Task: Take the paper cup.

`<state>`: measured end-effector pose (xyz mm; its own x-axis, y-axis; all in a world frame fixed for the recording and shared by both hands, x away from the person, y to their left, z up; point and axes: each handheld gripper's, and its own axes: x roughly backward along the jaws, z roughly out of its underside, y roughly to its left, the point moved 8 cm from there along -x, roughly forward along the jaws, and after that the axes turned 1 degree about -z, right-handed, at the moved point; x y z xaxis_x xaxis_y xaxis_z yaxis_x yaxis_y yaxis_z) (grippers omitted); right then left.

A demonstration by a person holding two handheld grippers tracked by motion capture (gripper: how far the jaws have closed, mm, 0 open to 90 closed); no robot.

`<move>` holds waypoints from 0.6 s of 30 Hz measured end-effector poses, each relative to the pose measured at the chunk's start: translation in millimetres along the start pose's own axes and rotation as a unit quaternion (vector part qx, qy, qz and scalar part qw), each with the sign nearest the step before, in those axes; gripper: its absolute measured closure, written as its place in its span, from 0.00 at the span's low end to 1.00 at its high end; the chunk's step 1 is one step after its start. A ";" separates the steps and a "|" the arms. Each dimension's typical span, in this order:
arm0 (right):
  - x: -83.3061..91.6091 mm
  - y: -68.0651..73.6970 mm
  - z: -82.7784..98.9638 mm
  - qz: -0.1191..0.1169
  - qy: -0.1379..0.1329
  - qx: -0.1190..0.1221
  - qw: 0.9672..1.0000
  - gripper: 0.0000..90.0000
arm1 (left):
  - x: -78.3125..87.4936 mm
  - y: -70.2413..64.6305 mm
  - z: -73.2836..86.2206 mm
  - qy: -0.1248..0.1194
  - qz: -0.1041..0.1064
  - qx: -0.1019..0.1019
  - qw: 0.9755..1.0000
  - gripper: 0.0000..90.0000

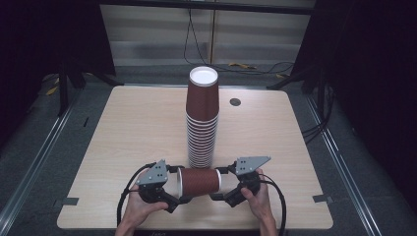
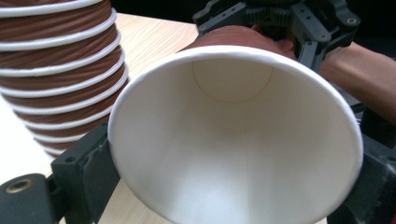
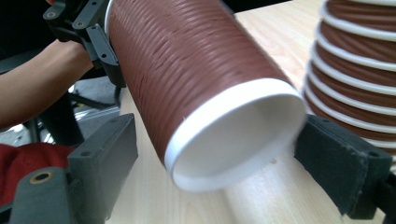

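Observation:
A brown ribbed paper cup [image 1: 199,181] lies on its side just above the table's front edge, between both grippers. My left gripper [image 1: 180,185] is shut on its wide white rim; in the left gripper view the open mouth [image 2: 233,140] faces the camera with a jaw pressed on each side. My right gripper [image 1: 223,184] stands around the cup's narrow base [image 3: 238,135]. Its right pad [image 3: 336,163] is at the base's edge, while a gap shows beside the left pad [image 3: 109,149]. Just behind stands a tall stack of upturned brown cups [image 1: 202,118].
The light wooden table [image 1: 123,142] has a round cable hole [image 1: 235,102] at the back right. Black frame legs and cables lie on the floor beyond the far edge. A person's hands [image 1: 258,199] hold both grippers at the near edge.

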<state>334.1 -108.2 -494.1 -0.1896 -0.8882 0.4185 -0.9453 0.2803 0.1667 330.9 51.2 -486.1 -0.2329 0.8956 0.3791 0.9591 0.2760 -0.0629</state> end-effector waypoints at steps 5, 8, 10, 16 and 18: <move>8.5 -4.6 0.4 0.038 -0.025 -0.001 0.999 0.15 | 6.3 5.5 2.6 0.007 -0.008 0.009 1.000 0.08; 13.7 -7.8 2.4 0.064 -0.047 -0.008 0.997 0.15 | 11.4 8.3 4.6 0.012 -0.012 0.014 1.000 0.08; 17.2 -11.9 5.5 0.091 -0.053 -0.012 0.994 0.15 | 15.3 11.3 5.7 0.013 -0.017 0.017 1.000 0.08; 32.0 -23.8 13.0 0.195 -0.078 -0.023 0.977 0.15 | 28.2 21.2 7.3 0.024 -0.036 0.030 0.999 0.08; 37.0 -27.2 15.9 0.231 -0.077 -0.026 0.970 0.15 | 32.6 23.6 7.2 0.028 -0.039 0.030 0.998 0.08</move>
<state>348.6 -154.4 -497.3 -0.6305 -0.7064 0.3215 -0.7362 0.6755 0.0404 344.8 89.4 -481.9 -0.2954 0.8504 0.4353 0.9269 0.3655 -0.0851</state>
